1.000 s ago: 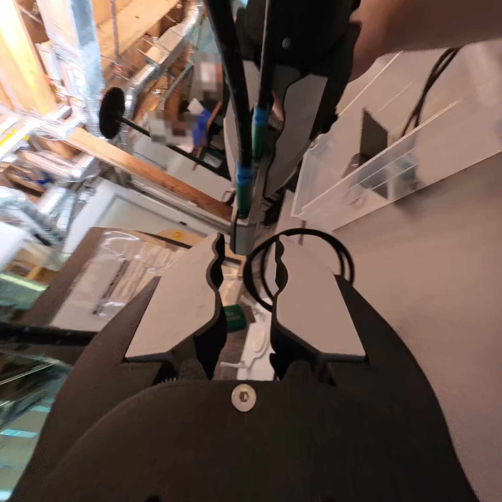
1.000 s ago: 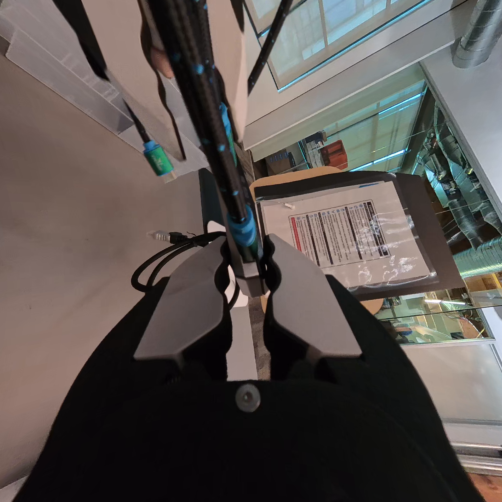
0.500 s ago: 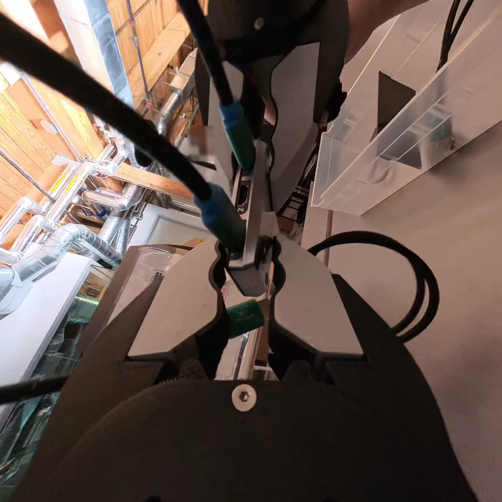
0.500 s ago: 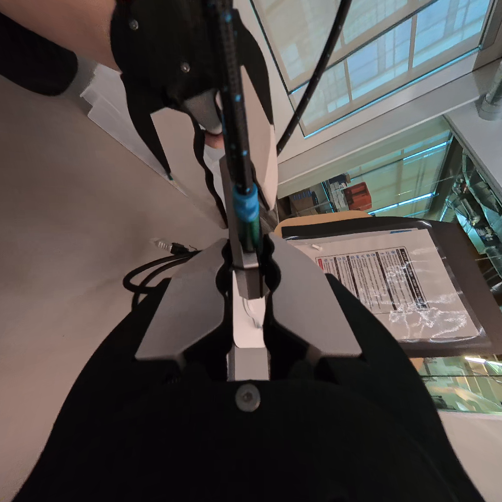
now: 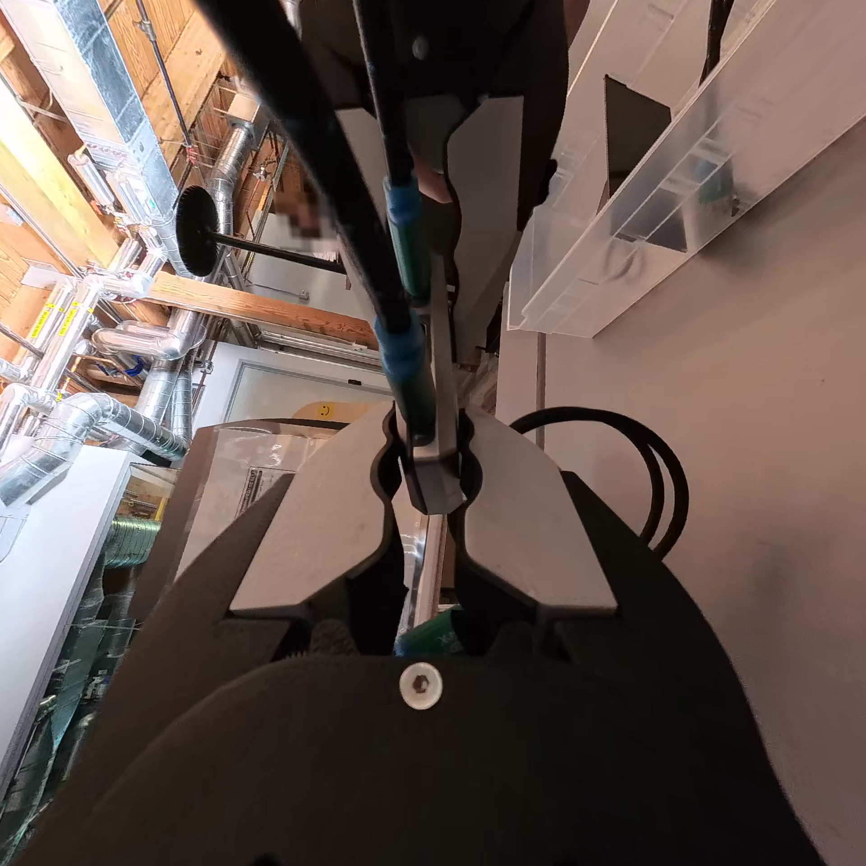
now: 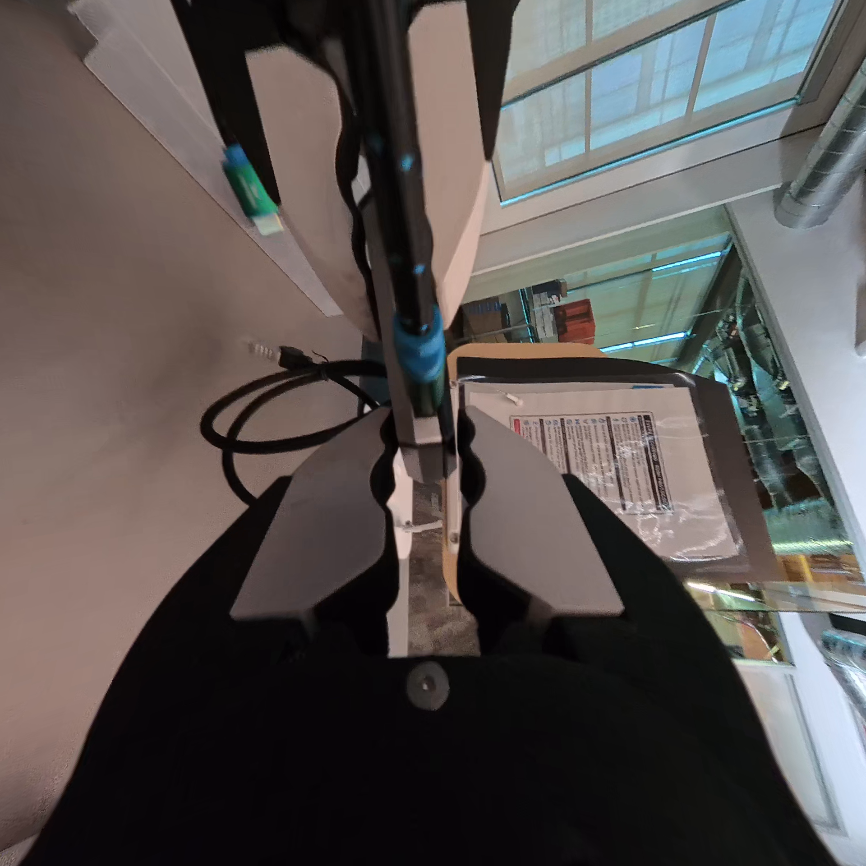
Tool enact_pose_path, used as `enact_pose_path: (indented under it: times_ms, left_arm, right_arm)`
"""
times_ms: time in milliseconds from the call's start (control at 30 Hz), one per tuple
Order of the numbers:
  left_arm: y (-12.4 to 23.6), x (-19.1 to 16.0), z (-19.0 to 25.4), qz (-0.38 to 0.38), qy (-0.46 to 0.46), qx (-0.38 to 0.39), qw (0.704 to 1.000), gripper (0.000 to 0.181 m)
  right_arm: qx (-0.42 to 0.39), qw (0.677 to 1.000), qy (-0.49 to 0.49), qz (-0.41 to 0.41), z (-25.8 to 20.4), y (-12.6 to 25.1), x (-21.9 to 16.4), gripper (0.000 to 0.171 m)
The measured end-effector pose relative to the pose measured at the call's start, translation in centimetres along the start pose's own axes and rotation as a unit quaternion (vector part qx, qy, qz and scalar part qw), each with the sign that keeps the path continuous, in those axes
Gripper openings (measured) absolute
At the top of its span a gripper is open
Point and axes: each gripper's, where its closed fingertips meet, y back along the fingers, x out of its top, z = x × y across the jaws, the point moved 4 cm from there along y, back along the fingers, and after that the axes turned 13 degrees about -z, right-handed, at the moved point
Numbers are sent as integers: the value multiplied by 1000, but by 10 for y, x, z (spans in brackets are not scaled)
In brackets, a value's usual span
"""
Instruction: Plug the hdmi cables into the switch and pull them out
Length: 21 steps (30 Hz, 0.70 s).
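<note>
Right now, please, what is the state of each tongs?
Left tongs: closed on one end of the switch.
Right tongs: closed on the other end of the switch.

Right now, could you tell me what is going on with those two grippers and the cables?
A person holds a gripper in each hand, and both are closed on opposite ends of the same grey HDMI switch, held in the air between them. The left gripper pinches one end, the right gripper the other. Two black HDMI cables with blue-and-green plugs are in the switch. A third green plug hangs loose, and a coiled black cable lies on the table.
</note>
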Motion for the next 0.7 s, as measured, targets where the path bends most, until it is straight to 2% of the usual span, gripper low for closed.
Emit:
enact_pose_path:
  times_ms: [167, 300, 400, 500, 600, 700]
  left_arm:
    - [5, 7, -1, -1, -5, -3, 1000, 22]
    - [7, 8, -2, -25, -43, 14, 999, 22]
    - [17, 11, -9, 8, -31, 27, 999, 23]
    - [26, 12, -18, 61, 4, 35, 998, 36]
    - [28, 7, -23, 54, 4, 42, 998, 42]
    - [31, 13, -18, 70, -10, 44, 997, 33]
  right_arm:
    - [-10, 1000, 12, 18, -2, 0, 9, 26]
    - [-34, 998, 49, -3, -3, -2, 13, 23]
    - [-48, 998, 35, 27, 2, 4, 22, 22]
    - [-57, 996, 34, 55, 5, 10, 29, 22]
    - [-63, 995, 36, 68, 6, 12, 33, 23]
    - [-49, 994, 19, 94, 5, 13, 35, 22]
